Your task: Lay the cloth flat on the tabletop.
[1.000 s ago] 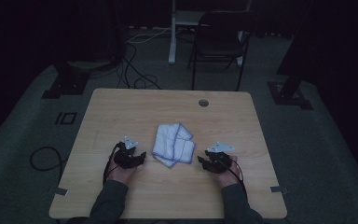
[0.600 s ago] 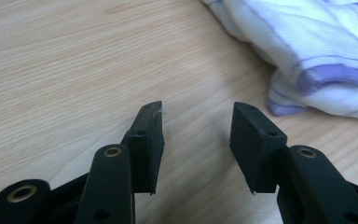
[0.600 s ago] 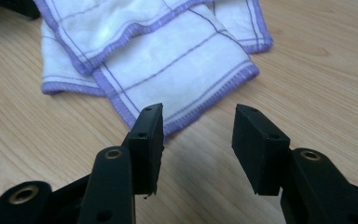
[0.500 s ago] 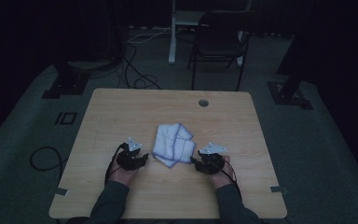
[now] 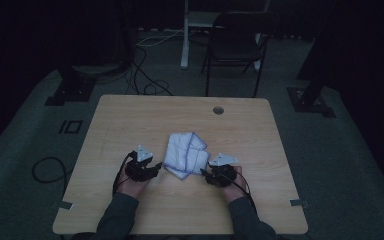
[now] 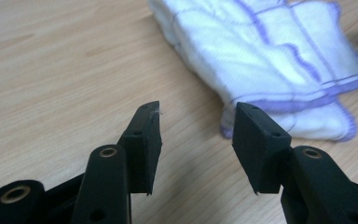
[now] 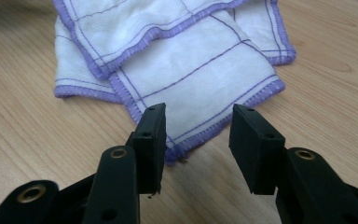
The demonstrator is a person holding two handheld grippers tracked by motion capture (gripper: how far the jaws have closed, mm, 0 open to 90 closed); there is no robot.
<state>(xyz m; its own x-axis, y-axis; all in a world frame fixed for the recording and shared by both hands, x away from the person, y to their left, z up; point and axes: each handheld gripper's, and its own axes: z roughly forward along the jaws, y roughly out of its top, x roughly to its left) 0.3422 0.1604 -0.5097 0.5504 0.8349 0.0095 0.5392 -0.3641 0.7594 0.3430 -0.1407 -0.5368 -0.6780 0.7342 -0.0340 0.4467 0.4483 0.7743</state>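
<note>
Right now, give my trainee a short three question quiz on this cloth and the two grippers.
1. True or false: the left gripper is clamped on the cloth.
2. What colour is the cloth's stitched edging?
3. Where does the cloth lie? A) between the two grippers B) on the chair C) at the table's far left corner

Key:
1. False; its jaws stand open with only bare table between them.
2. Purple, on white fabric.
3. A; the right gripper, jaws open too, faces a corner of it.
</note>
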